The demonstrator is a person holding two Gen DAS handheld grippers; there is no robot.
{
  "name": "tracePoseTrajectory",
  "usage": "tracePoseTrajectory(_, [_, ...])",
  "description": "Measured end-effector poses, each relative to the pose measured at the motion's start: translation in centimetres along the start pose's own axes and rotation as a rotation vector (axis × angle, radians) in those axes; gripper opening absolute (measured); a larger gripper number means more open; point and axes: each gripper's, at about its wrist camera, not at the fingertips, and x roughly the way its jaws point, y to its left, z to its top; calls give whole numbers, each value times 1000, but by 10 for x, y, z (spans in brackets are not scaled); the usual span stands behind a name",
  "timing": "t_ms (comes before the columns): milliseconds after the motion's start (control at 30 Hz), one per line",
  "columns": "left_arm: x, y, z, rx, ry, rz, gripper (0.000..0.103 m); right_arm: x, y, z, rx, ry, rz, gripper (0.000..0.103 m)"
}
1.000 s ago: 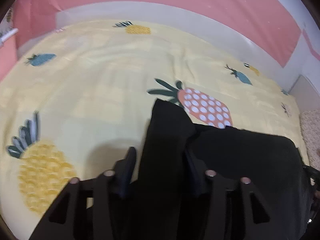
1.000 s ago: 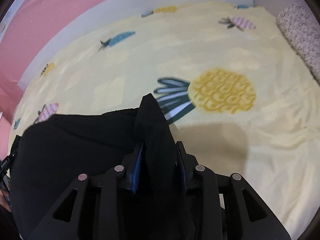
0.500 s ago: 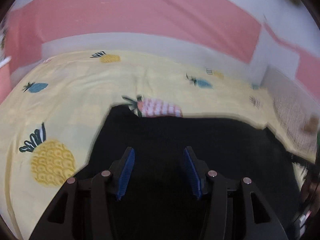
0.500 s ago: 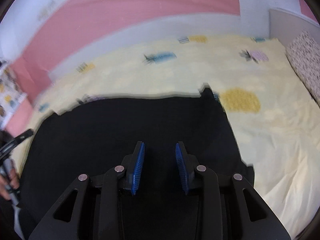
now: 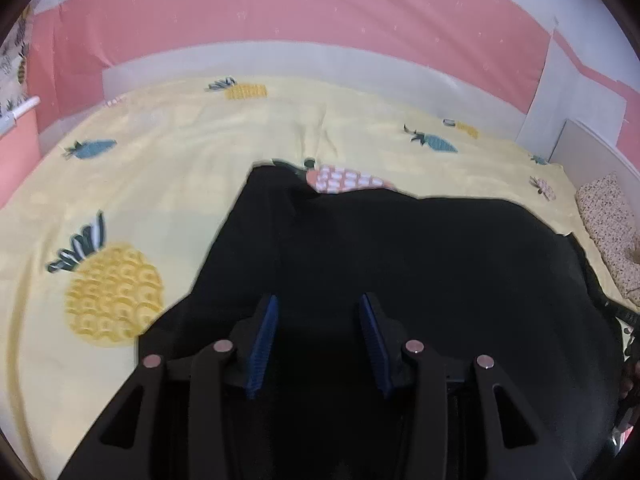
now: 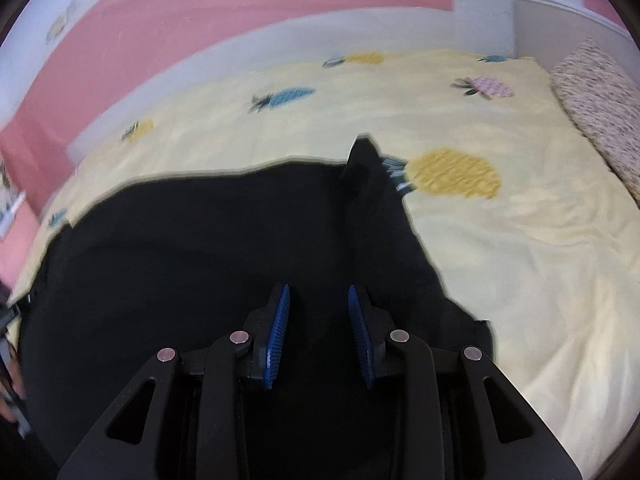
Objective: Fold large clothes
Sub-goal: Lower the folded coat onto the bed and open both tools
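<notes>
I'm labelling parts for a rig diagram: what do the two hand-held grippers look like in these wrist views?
Both look alike. The left hand-held gripper and the right hand-held gripper each have a matte black frame with angular cut-out arms, round silver pivot pins, and two fingers lined with ribbed blue pads. No cables or markings are visible.

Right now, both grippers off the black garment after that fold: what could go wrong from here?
1. The black garment has a corner sticking up at each far end; these may flop over and leave the fold uneven.
2. The left gripper is closing with nothing between its pads; low over the cloth, it could pinch it by accident.
3. The right gripper hangs open just above the cloth; dragging it could snag and pull the fold apart.
</notes>
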Motion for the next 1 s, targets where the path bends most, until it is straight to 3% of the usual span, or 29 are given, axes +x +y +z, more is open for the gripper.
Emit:
tracePoseTrajectory(133, [-21,5,2,6,-39,-13,47,-18,-5,13,10,-48,19,32])
tracePoseTrajectory(367, [19,24,24,-38,50,40,47,45,-22,31,27,105,-31,31])
tracePoseTrajectory(567, [34,30,19,-68,73,23,48,53,-36,34,88,119,-16,28])
tracePoseTrajectory(667, [18,30,20,-59,51,29,48,35,-32,34,76,92,-38,28])
tracePoseTrajectory(767, [-13,28,14,-32,5,19,48,-2,-20,26,52,40,0,29])
tracePoseTrajectory(1000, [-79,5,-30,51,-58,-60,50,-81,24,-34,-53,-41,80,31])
